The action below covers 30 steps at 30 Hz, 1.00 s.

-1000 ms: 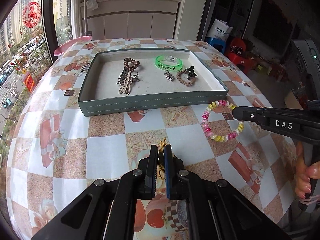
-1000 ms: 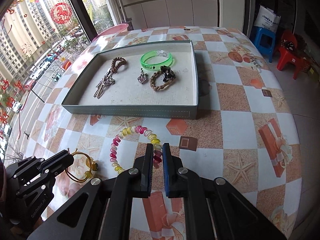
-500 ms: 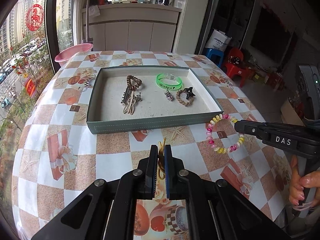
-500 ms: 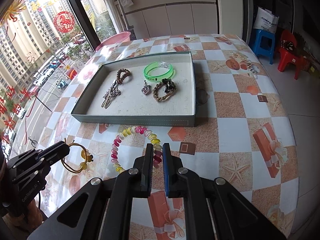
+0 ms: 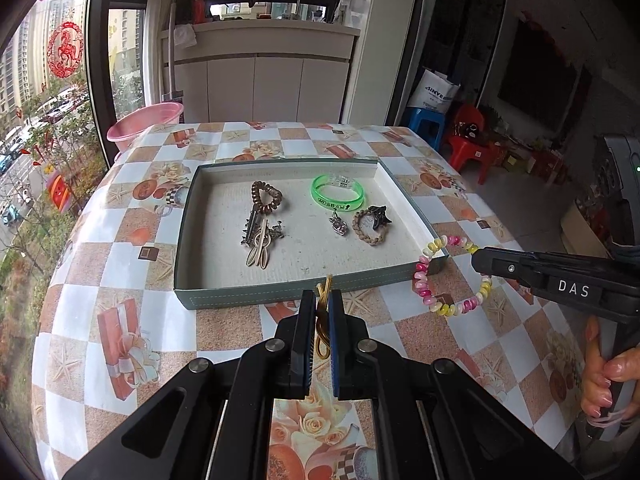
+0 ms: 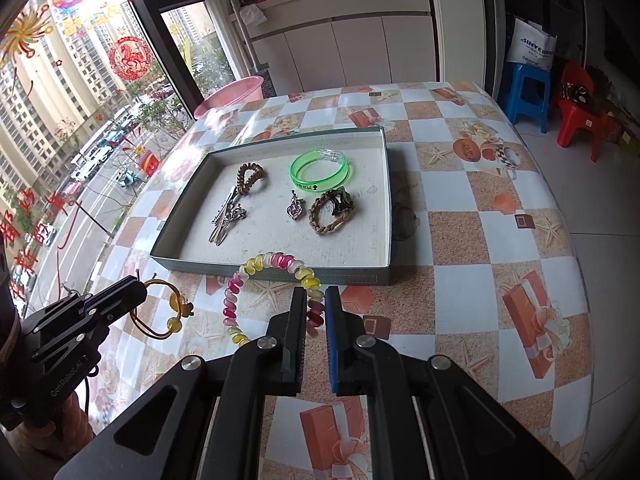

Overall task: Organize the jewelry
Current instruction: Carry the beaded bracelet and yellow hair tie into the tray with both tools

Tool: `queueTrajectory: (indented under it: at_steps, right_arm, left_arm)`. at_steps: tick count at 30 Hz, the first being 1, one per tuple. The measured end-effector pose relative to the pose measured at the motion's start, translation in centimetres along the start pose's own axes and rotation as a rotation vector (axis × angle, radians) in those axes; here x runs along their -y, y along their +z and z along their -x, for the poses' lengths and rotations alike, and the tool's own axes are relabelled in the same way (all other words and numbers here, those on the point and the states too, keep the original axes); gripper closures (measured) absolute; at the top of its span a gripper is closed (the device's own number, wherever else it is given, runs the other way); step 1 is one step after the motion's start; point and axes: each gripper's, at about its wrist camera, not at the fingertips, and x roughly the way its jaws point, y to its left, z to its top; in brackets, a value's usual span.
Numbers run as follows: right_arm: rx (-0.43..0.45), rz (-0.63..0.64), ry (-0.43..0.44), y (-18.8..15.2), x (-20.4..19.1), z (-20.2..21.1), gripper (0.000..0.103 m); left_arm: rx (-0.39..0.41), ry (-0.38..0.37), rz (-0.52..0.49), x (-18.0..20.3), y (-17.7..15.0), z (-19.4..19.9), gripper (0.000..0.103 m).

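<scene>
Pink-and-yellow coil bracelet (image 6: 276, 292): it hangs from your right gripper (image 6: 316, 320), whose jaws are clenched on the near-right part of its loop; the rest of the ring droops to the left, lifted off the tabletop (image 6: 460, 240).
Gold hair tie (image 5: 323, 320): your left gripper (image 5: 320, 332) has its jaws clamped on it, the loop standing edge-on between them; in the right wrist view its yellow beads dangle on the right side of that gripper.
Tray (image 5: 280, 294): the grey-green box lies just beyond both pieces, its near wall facing you and its long axis running left to right.
Tray contents: a brown coil tie (image 5: 266, 197) and metal clips sit left of middle, a green bangle (image 5: 338, 194), a small pendant and a braided tie right of middle; the near strip of the floor looks bare.
Nearer hand: your right one, I judge, since the bracelet already overlaps the tray's near right corner.
Coming move: carry each piece forward over the near wall before you release.
</scene>
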Motion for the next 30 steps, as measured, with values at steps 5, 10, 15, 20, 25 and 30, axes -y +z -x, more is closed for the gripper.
queueTrajectory:
  at_steps: [5, 10, 15, 20, 25, 30]
  right_arm:
    - [0.004, -0.006, 0.004, 1.0, 0.2, -0.4, 0.093]
    - [0.005, -0.024, 0.012, 2.6, 0.5, -1.1, 0.093]
    - [-0.004, -0.042, 0.020, 4.4, 0.6, -2.5, 0.093]
    - [-0.016, -0.050, 0.003, 5.9, 0.7, -4.5, 0.093]
    - [-0.039, -0.063, -0.010, 7.0, 1.1, -7.0, 0.093]
    - [-0.054, -0.080, -0.027, 7.8, 1.7, -9.2, 0.093]
  left_arm:
    - [0.008, 0.009, 0.001, -0.4, 1.1, -0.4, 0.084]
    - [0.036, 0.010, 0.021, -1.3, 3.0, -0.8, 0.084]
    - [0.039, 0.044, 0.019, -2.0, 5.0, -2.6, 0.084]
    - [0.012, 0.053, 0.033, -2.8, 6.2, -5.3, 0.084]
    - [-0.002, 0.063, 0.024, -2.6, 6.9, -7.8, 0.084]
    - [-0.027, 0.075, 0.029, -2.8, 7.1, -10.3, 0.084]
